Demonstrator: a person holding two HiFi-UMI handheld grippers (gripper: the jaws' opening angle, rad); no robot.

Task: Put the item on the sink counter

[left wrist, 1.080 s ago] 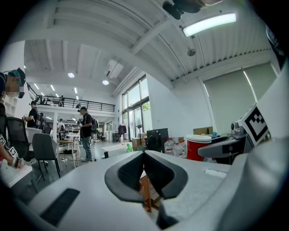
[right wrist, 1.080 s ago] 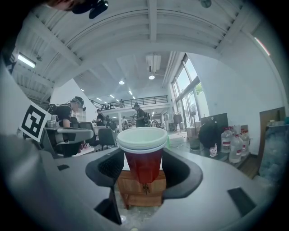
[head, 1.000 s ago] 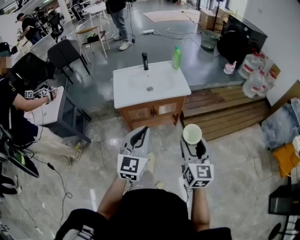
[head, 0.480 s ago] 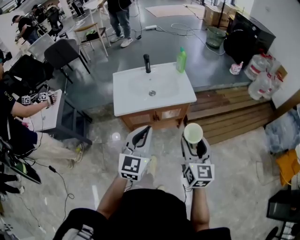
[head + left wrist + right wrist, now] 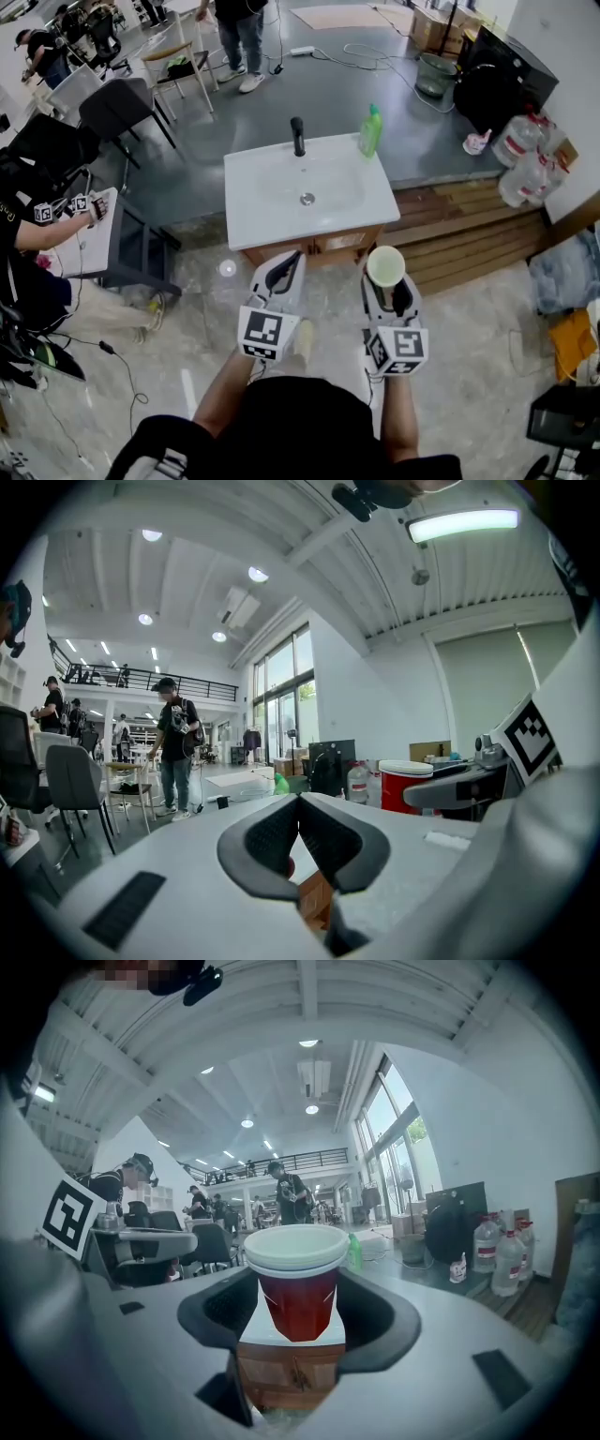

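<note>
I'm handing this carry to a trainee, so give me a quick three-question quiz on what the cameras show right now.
1. What does the right hand-held gripper hold? A) a plate B) a red cup with a white rim C) nothing
2. True or false: the red cup already stands on the sink counter.
3. Fill in: the jaws of the left hand-held gripper are ___.

Key: 1 B. 2 False: the cup is held in the air, short of the counter. 3 Shut, with nothing between them.
</note>
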